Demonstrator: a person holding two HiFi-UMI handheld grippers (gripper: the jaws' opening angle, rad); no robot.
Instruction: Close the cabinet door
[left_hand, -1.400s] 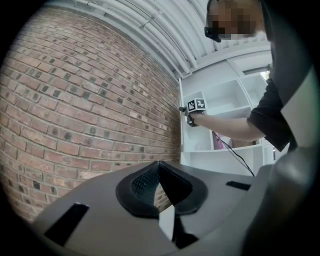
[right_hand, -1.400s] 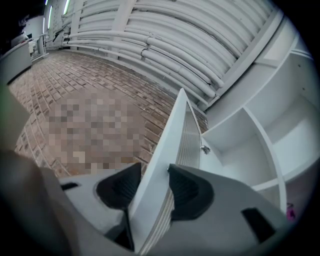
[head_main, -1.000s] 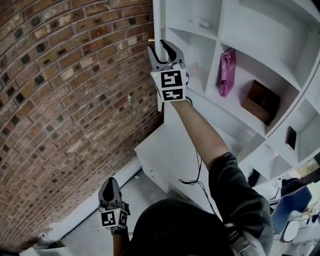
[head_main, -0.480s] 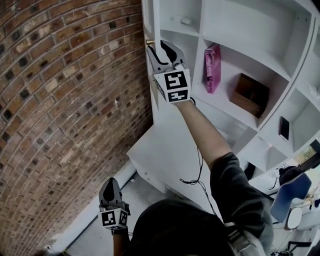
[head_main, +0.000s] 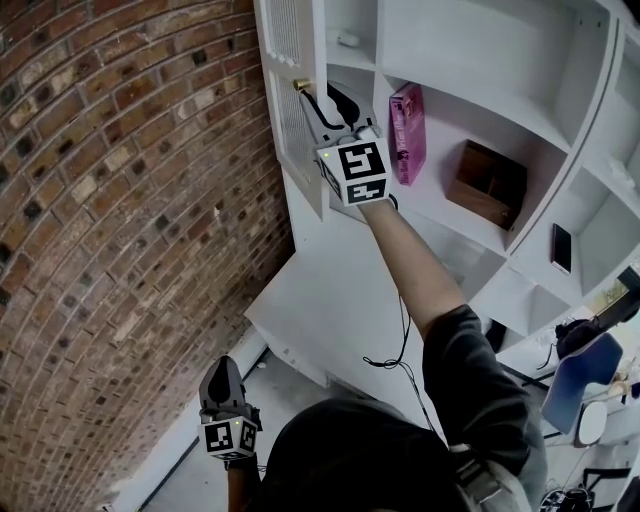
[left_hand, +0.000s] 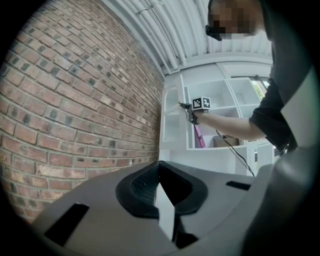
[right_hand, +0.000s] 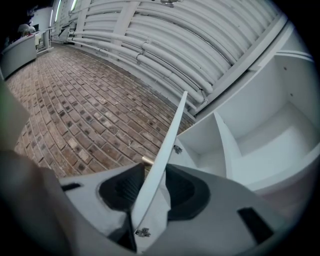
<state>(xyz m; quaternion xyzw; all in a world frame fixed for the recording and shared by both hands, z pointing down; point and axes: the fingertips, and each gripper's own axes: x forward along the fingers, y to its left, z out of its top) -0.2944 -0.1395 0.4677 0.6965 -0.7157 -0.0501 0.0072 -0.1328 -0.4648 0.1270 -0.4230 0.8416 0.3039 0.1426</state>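
The white louvered cabinet door (head_main: 290, 110) stands ajar at the shelf unit's left side, with a brass knob (head_main: 302, 85) on its outer face. My right gripper (head_main: 322, 100) is raised at arm's length and straddles the door's free edge just below the knob. In the right gripper view the thin door edge (right_hand: 167, 140) runs between the pads of the right gripper (right_hand: 155, 172); the jaws are closing, both pads against the panel. My left gripper (head_main: 222, 370) hangs low near the brick wall, fingers together and holding nothing. In its own view the left gripper (left_hand: 159, 165) points toward the cabinet.
A brick wall (head_main: 120, 200) runs along the left. The open shelves hold a pink box (head_main: 406, 133), a brown box (head_main: 488, 183), a dark flat item (head_main: 561, 248) and a small white item (head_main: 347, 40). A white lower cabinet top (head_main: 330, 310) juts out below. A blue chair (head_main: 580, 385) is at right.
The door has swung round with my right gripper on its edge, and its louvered face now shows. The left gripper has hardly shifted in the head view.
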